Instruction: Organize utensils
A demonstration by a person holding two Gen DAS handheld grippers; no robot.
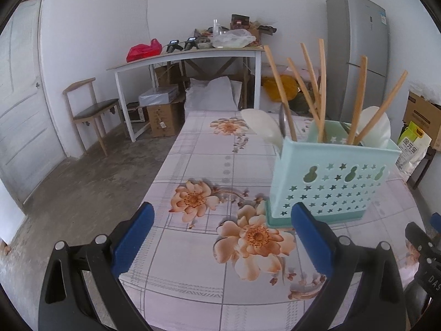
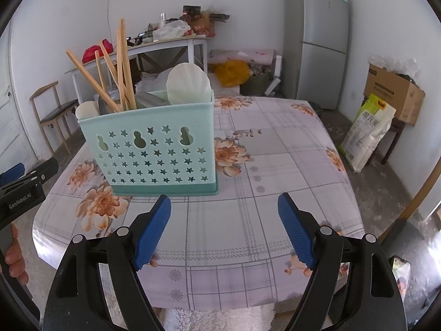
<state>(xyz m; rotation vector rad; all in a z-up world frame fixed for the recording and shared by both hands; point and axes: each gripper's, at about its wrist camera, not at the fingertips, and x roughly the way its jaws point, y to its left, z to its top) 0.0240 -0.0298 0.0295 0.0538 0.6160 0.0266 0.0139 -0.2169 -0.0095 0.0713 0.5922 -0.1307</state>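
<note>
the left gripper (image 1: 222, 227) hangs over the flowered tablecloth (image 1: 198, 284) with its blue pads (image 1: 132, 241) spread wide, nothing between them and touching nothing. the right gripper (image 2: 224, 213) is likewise spread wide and empty above the cloth. the mint-green utensil holder (image 2: 154, 151) stands upright on the table, just ahead of both grippers, apart from their pads. in it stand wooden chopsticks (image 2: 121, 66), white spoons (image 2: 188, 84) and a metal spoon (image 1: 282, 121), leaning at different angles.
</note>
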